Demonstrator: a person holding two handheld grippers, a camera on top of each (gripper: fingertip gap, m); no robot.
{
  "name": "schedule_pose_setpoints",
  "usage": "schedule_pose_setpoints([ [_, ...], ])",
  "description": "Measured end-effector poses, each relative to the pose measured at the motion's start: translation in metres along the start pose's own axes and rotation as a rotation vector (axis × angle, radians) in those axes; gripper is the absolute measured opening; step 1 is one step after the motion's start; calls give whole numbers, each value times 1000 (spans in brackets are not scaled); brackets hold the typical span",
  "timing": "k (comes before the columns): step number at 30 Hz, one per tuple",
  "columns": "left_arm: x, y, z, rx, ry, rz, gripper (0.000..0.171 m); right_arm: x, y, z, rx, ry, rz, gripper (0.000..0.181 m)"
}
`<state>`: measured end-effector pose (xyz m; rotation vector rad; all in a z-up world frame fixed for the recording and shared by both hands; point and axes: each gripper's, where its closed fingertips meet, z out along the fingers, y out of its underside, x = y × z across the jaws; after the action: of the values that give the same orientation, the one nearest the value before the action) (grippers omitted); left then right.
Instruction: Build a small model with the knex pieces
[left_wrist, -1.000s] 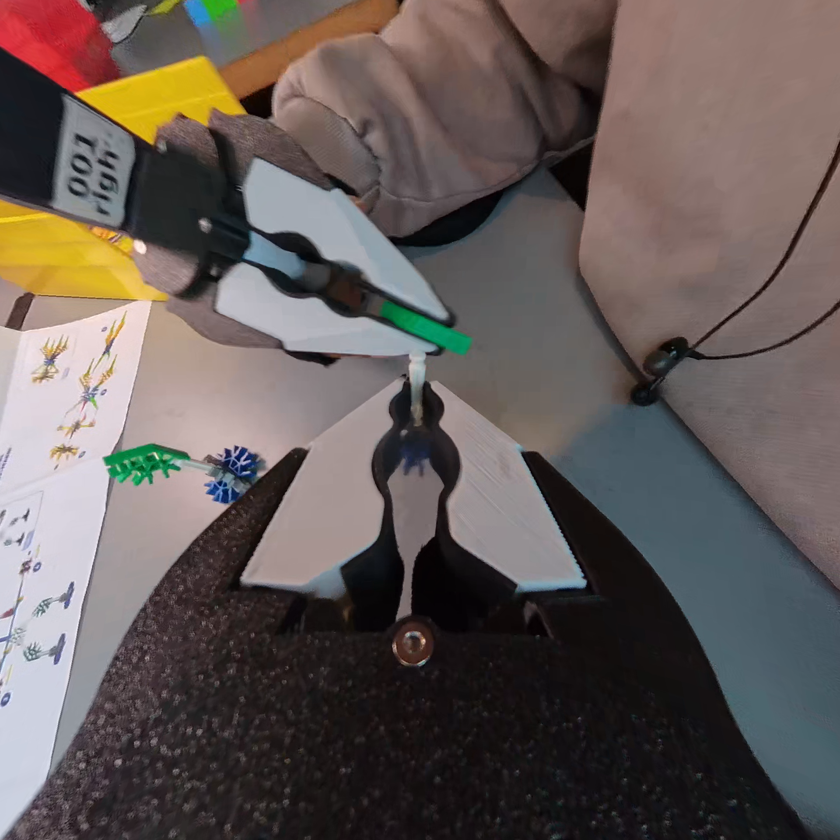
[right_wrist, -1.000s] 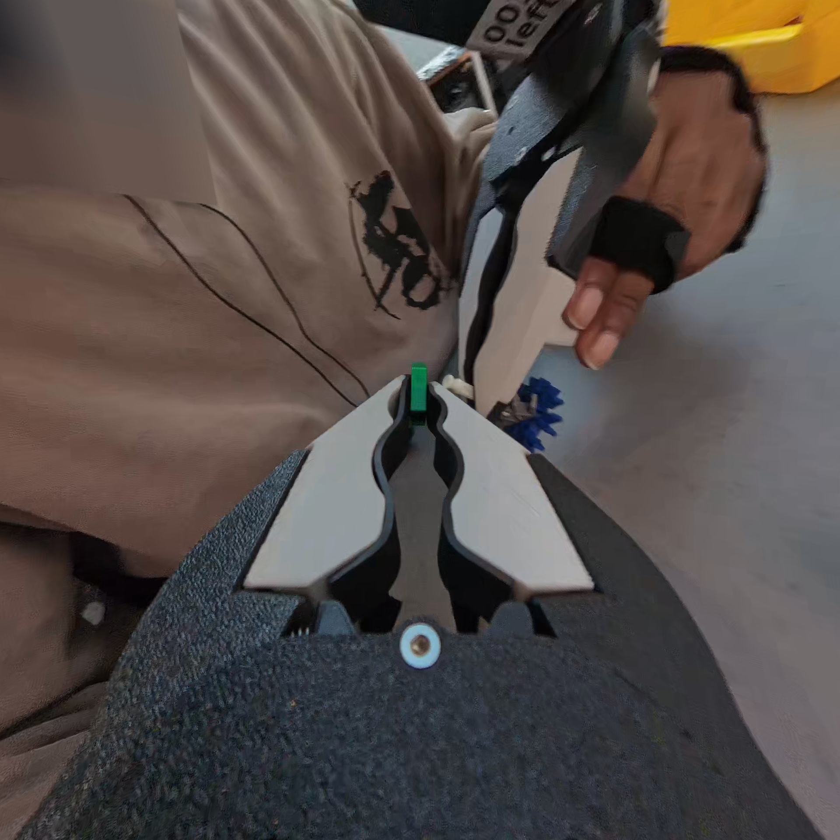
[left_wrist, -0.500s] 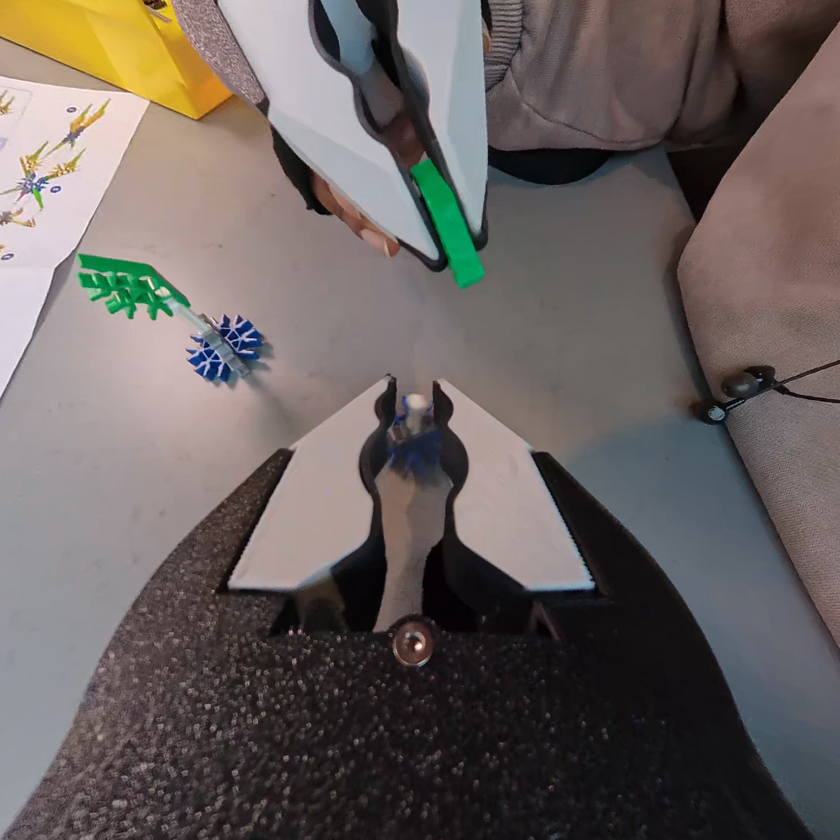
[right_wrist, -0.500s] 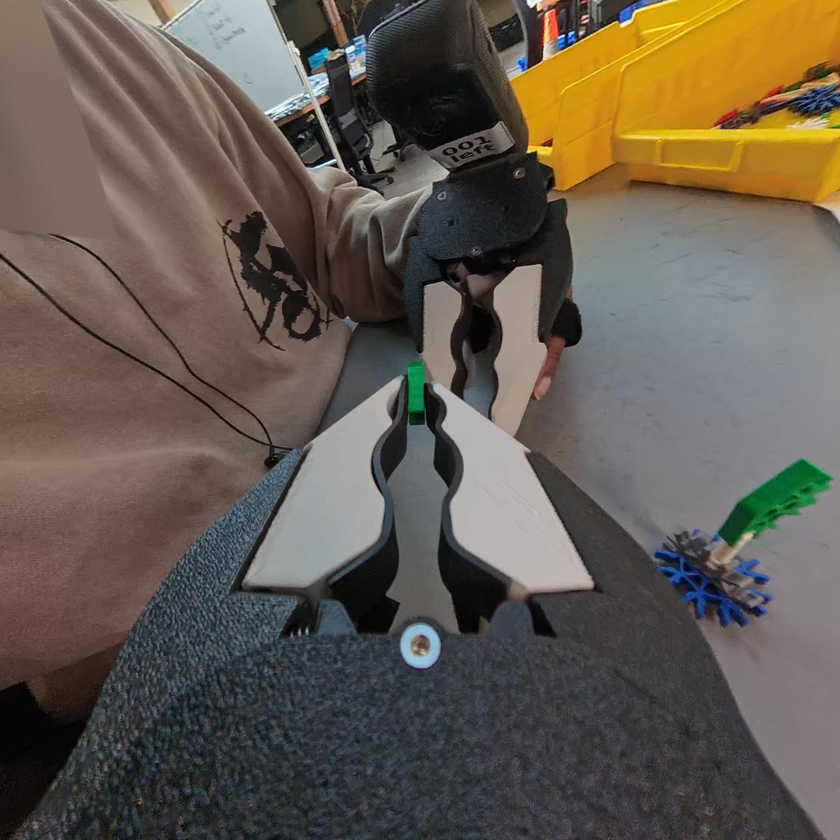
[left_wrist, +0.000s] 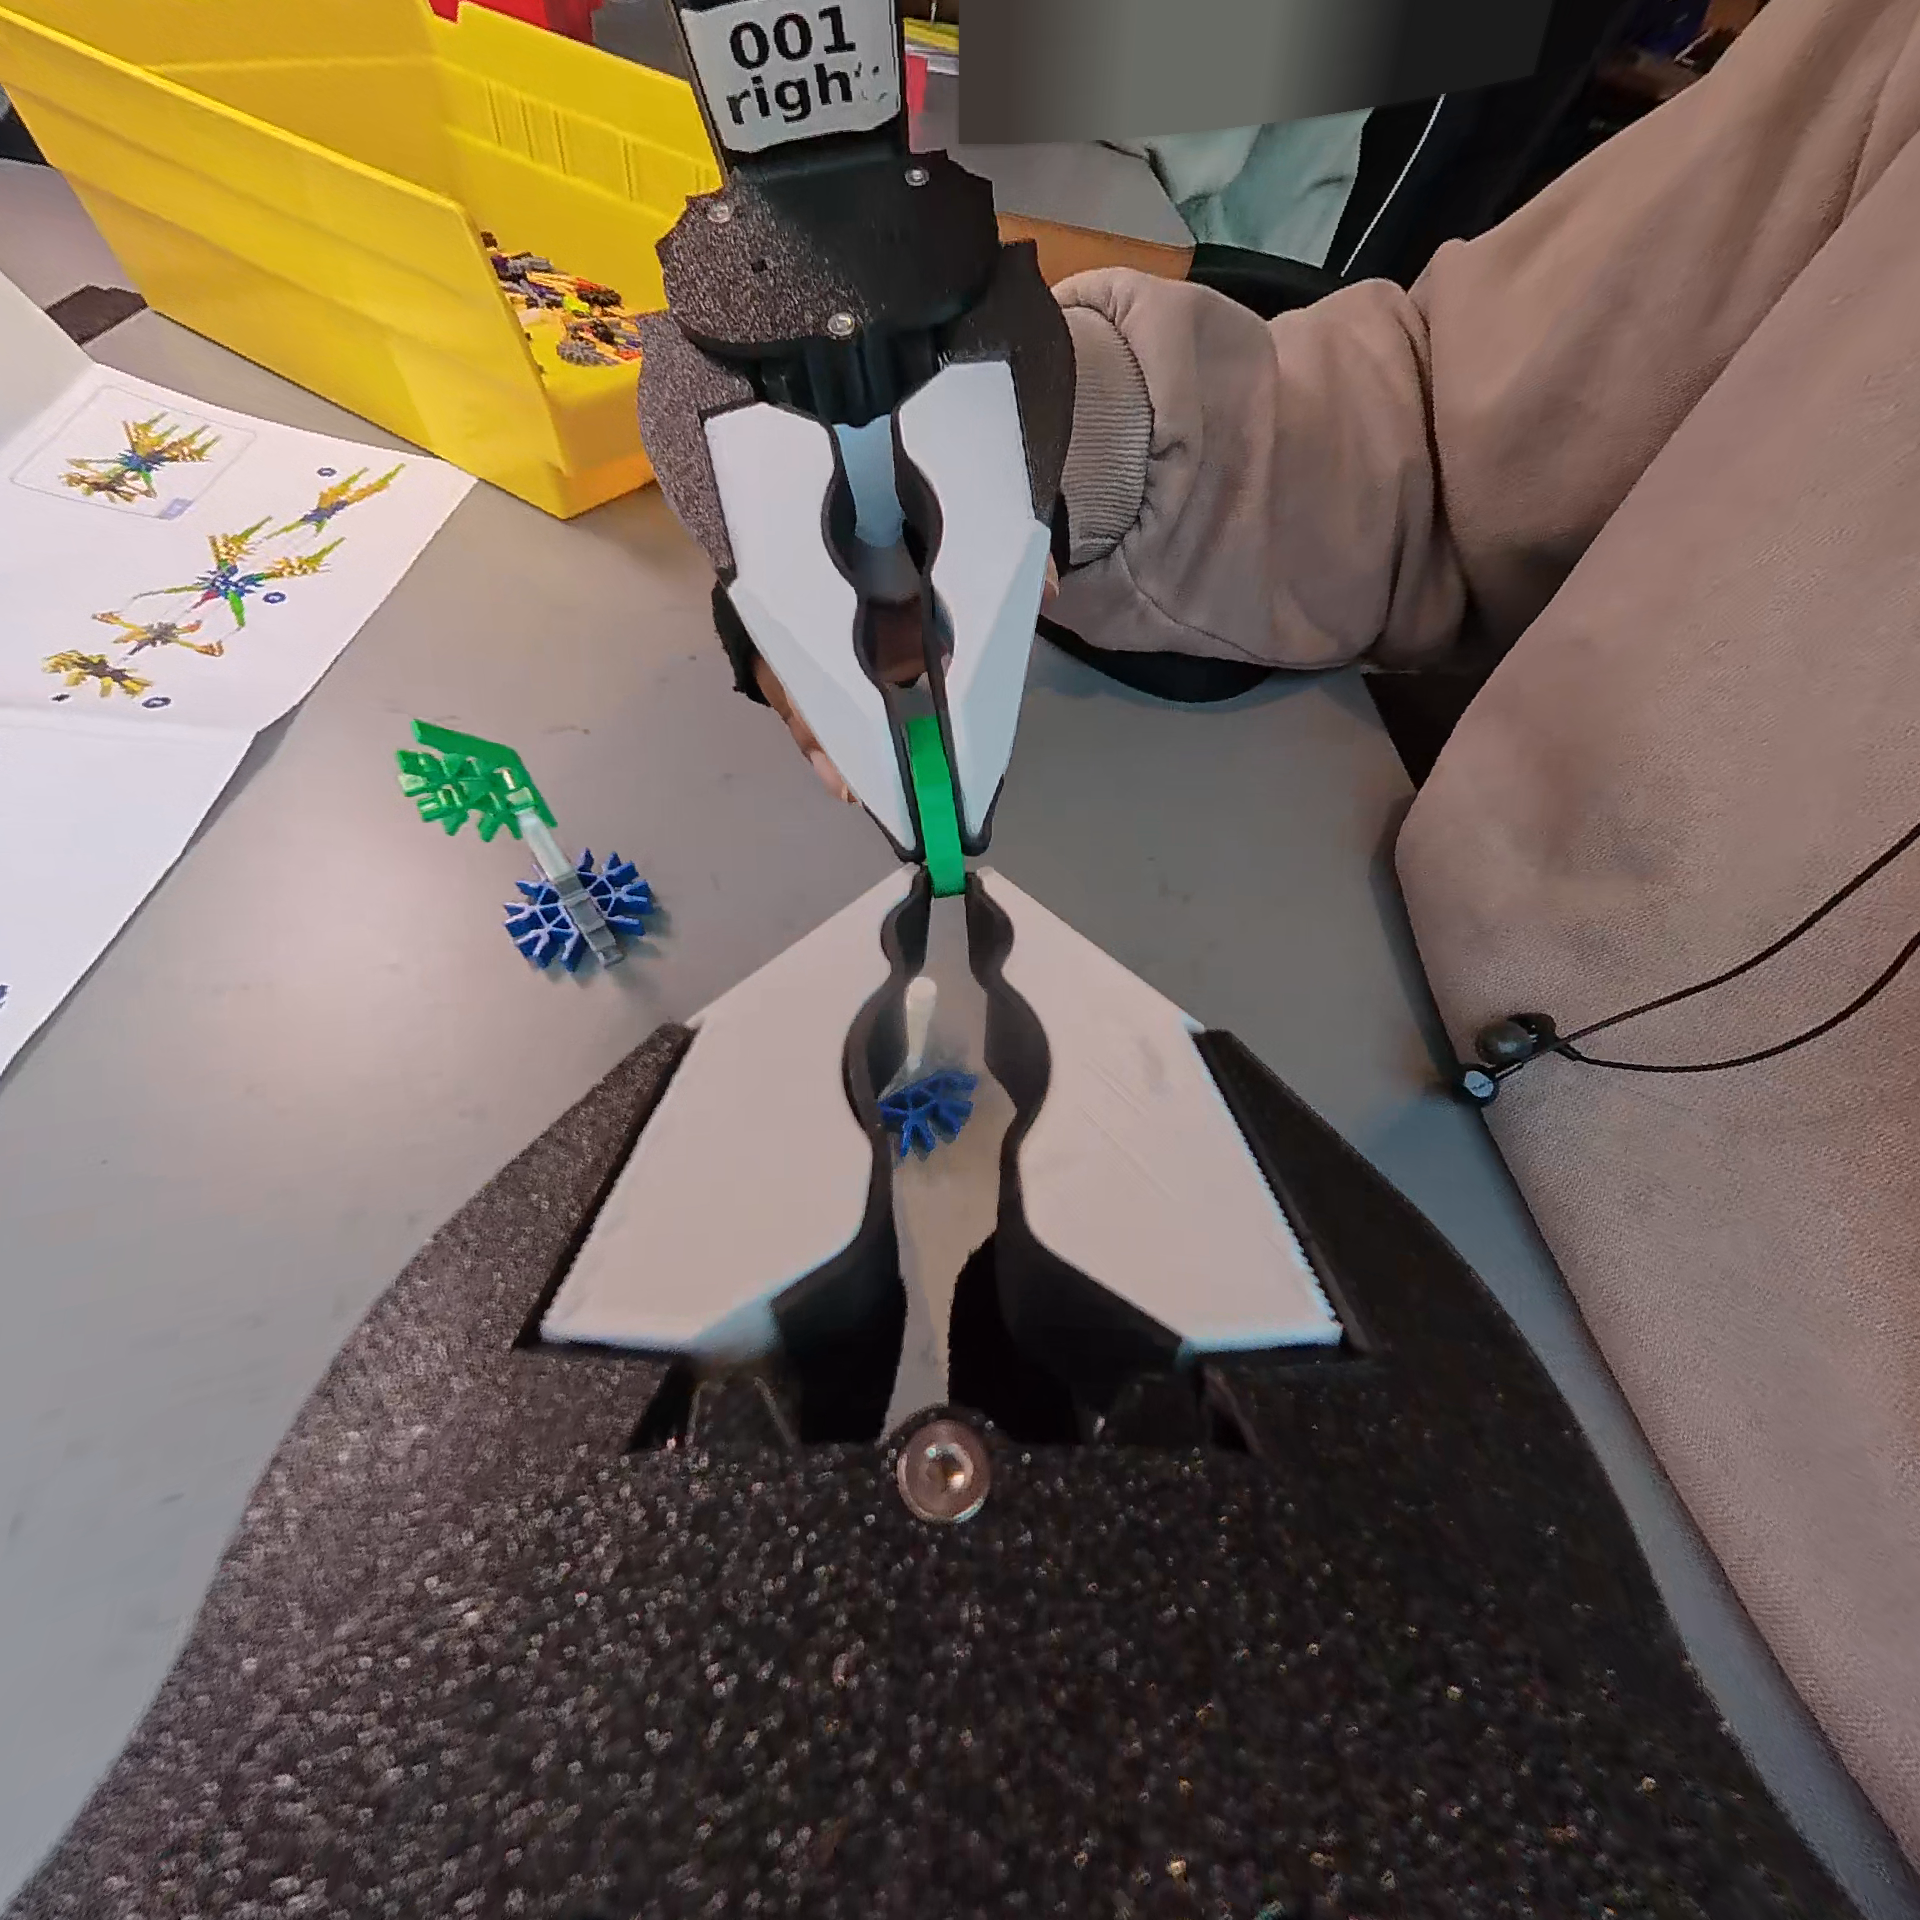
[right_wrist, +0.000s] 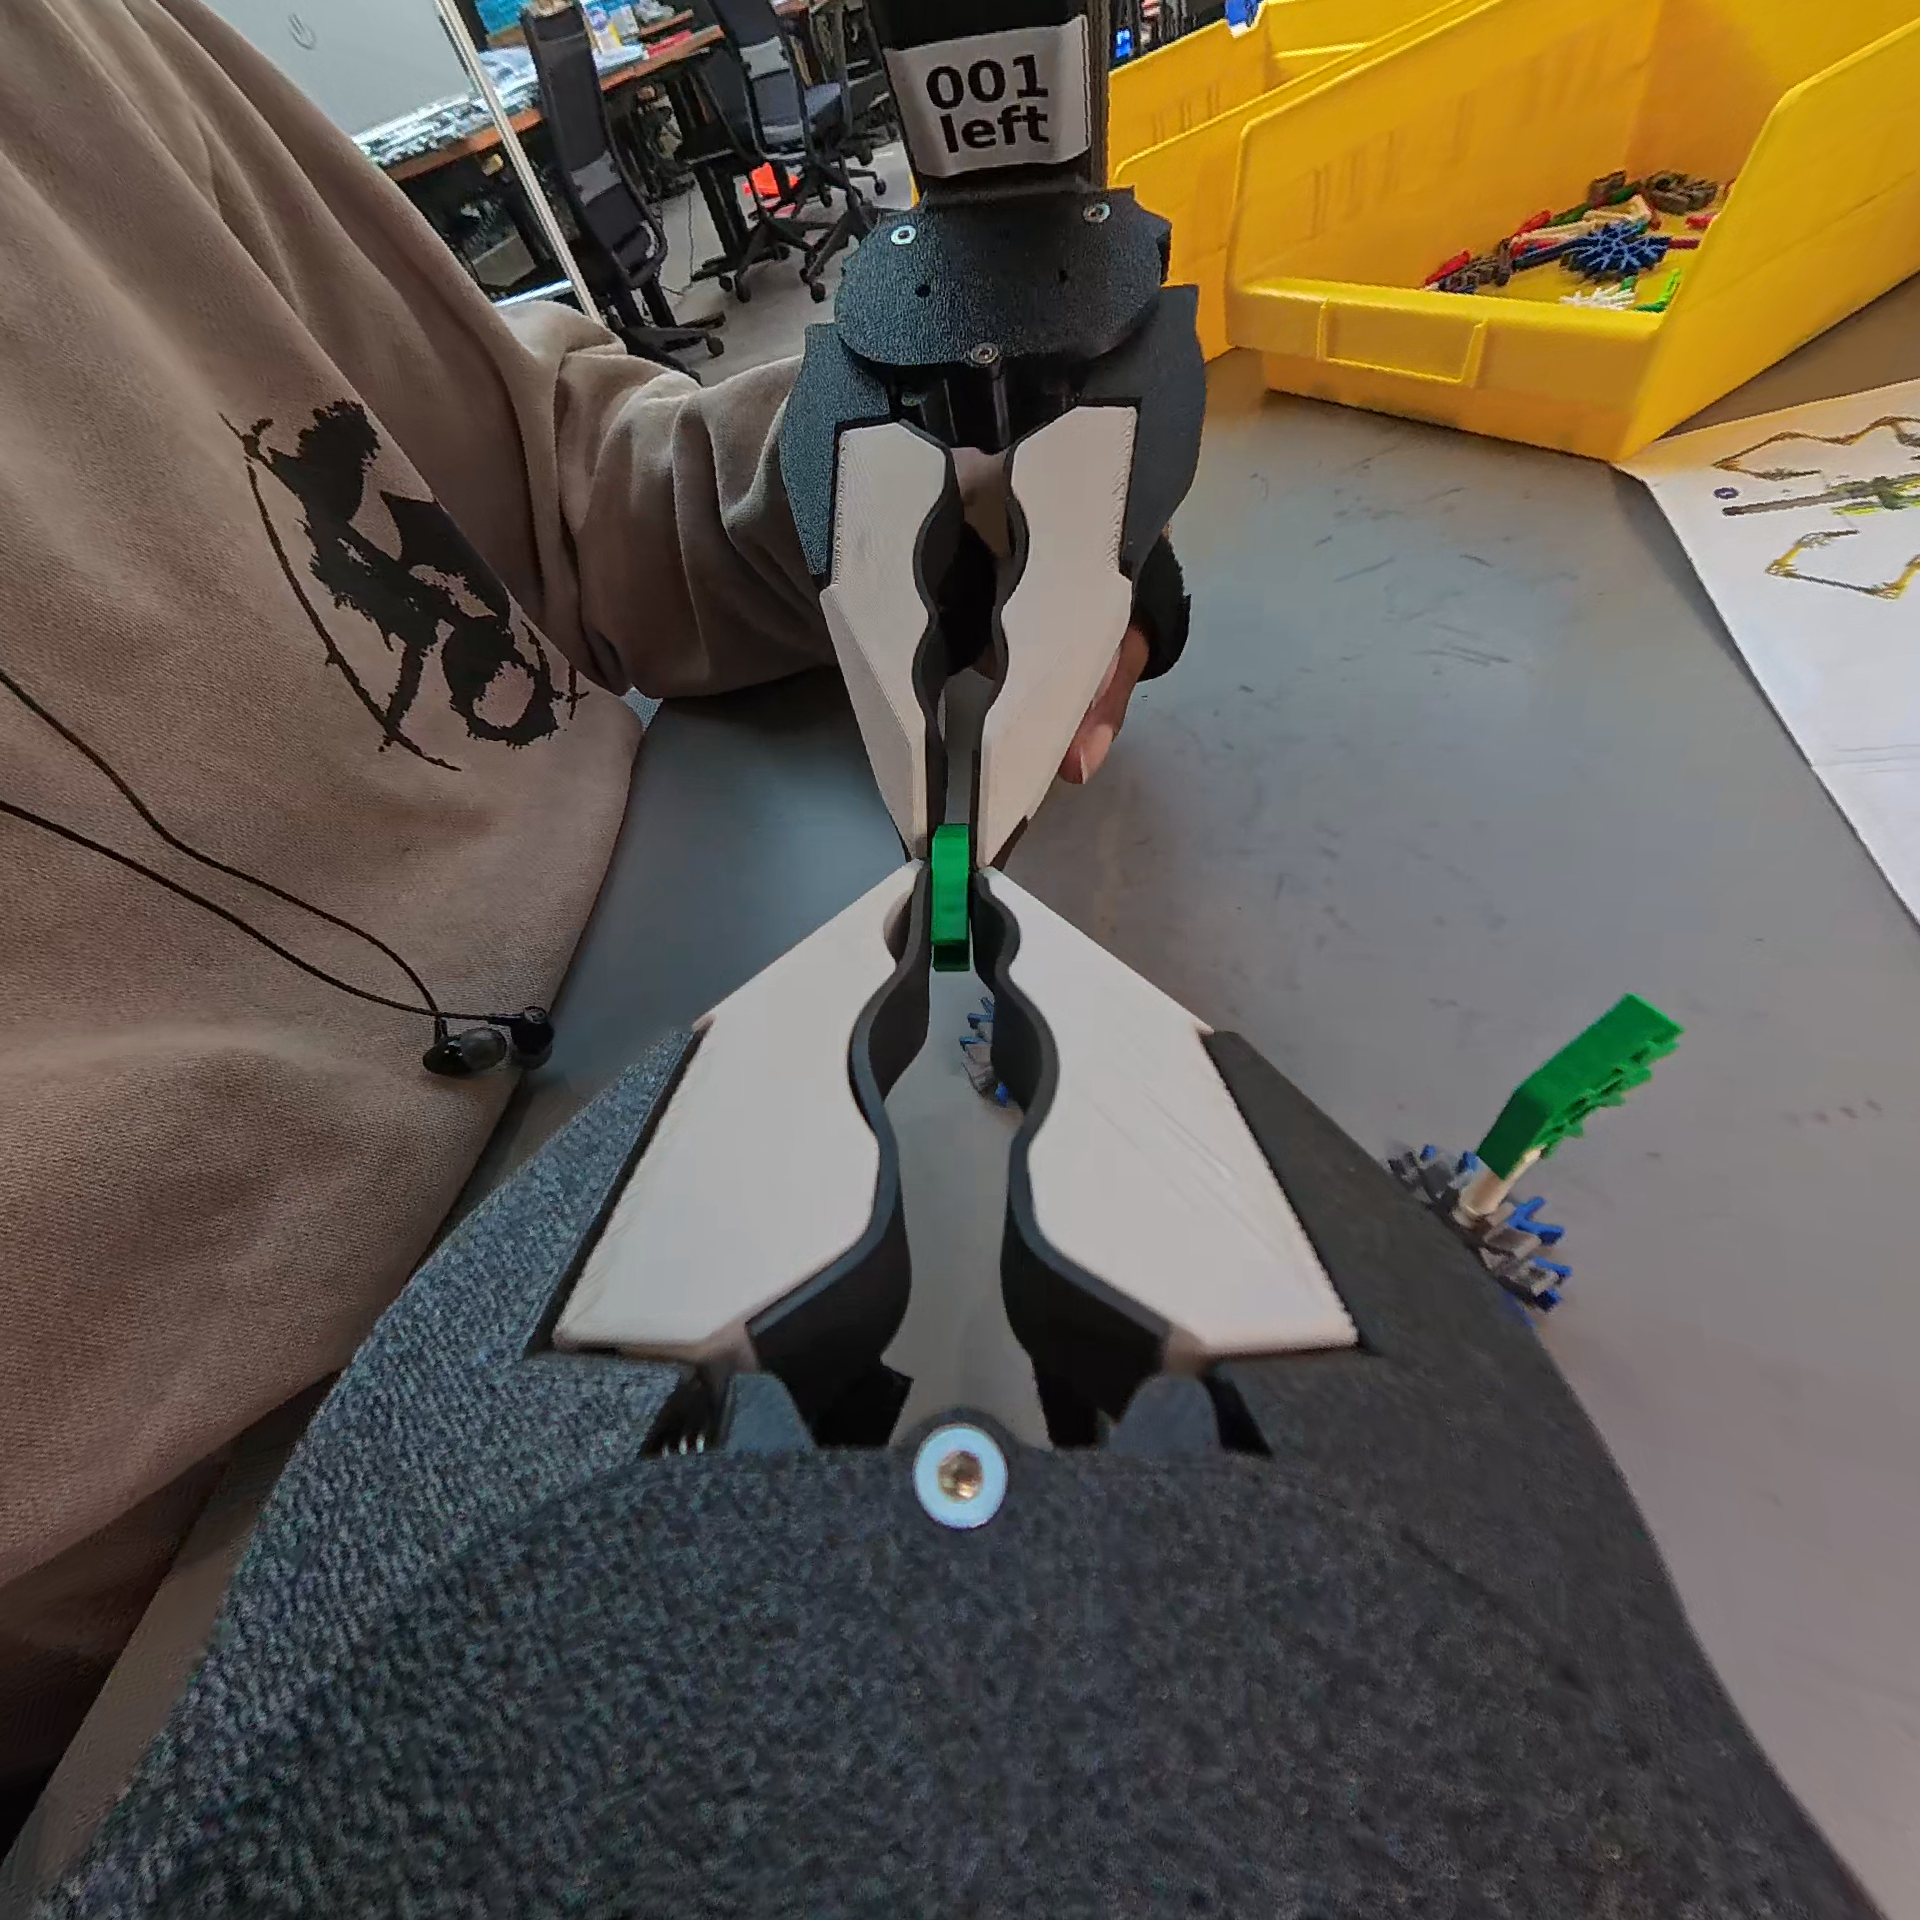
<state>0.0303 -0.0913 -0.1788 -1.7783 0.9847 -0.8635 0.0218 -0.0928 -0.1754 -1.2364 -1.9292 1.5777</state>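
Since 0.5 s ago: right gripper (left_wrist: 940, 847) has swung down from upper left and now points nose to nose at the left gripper (left_wrist: 940, 891), tips just about touching. Blue connector (left_wrist: 925, 1110) shows lower in the left gripper's gap than before.

Left wrist view, left to right:
- instruction sheet (left_wrist: 156, 582) with printed colour diagrams, flat on the grey table (left_wrist: 312, 1039), running off the left edge
- yellow bin (left_wrist: 312, 260) behind it, mixed small parts inside
- green-and-blue assembly (left_wrist: 520, 842) lying loose on the table, well clear of both grippers
- centre: right gripper clamped on a green piece (left_wrist: 940, 821); its free end reaches the left gripper's tips
- white label (left_wrist: 795, 68) with black print on the right gripper's handle; the left gripper has one like it
- left gripper fingers (left_wrist: 748, 1143) nearly together, narrow slit. The blue connector with a white rod (left_wrist: 920, 1013) is seen blurred through the slit, under the tips; can't tell if it's pinched or sitting on the table
- right: beige sweatshirt (left_wrist: 1662, 727) over the table edge, black cord (left_wrist: 1507, 1049) with toggle

Right wrist view: dark print on the sweatshirt at left. Open room is the bare scuffed table right of the grippers, up to the sheet and bins.
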Motion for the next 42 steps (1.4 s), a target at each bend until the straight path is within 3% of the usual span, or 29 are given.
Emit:
schedule_pose_setpoints([
  [3, -3, -6, -3, 35, -8, -24, 6, 3, -7, -2, 26, 29, -1, 6],
  [5, -12, -9, -9, 57, -48, -23, 6, 14, -8, -5, 22, 106, -19, 16],
  [8, -45, -20, -36, 134, -212, -45, 6, 35, -11, -14, 48, 230, -25, 28],
  [10, -85, -28, -75, 251, -416, -99, 6, 42, -13, -18, 71, 262, -12, 33],
  [13, -142, -21, -161, 386, -787, -185, 6, 44, -14, -20, 72, 278, -20, 35],
  [16, -169, -4, -245, 454, -1095, -237, 6, 42, -11, -16, 47, 273, -41, 35],
  [19, -178, 19, -301, 452, -1297, -300, 6, 39, -7, -13, 18, 267, -59, 35],
  [25, -179, 43, -346, 449, -1460, -363, 6, 35, -4, -9, -6, 256, -76, 35],
  [33, -155, 33, -398, 559, -1682, -291, 5, 37, -3, -9, -15, 265, -75, 35],
  [35, -143, 24, -414, 529, -1752, -242, 5, 38, 0, -9, -23, 265, -72, 35],
  [37, -123, 19, -441, 468, -1873, -191, 5, 38, 0, -9, -25, 266, -69, 35],
  [39, -97, 25, -479, 482, -1996, -206, 5, 38, 0, -9, -20, 266, -64, 34],
  [42, -66, 67, -530, 530, -2118, -396, 6, 40, 0, -10, -6, 261, -44, 33],
])
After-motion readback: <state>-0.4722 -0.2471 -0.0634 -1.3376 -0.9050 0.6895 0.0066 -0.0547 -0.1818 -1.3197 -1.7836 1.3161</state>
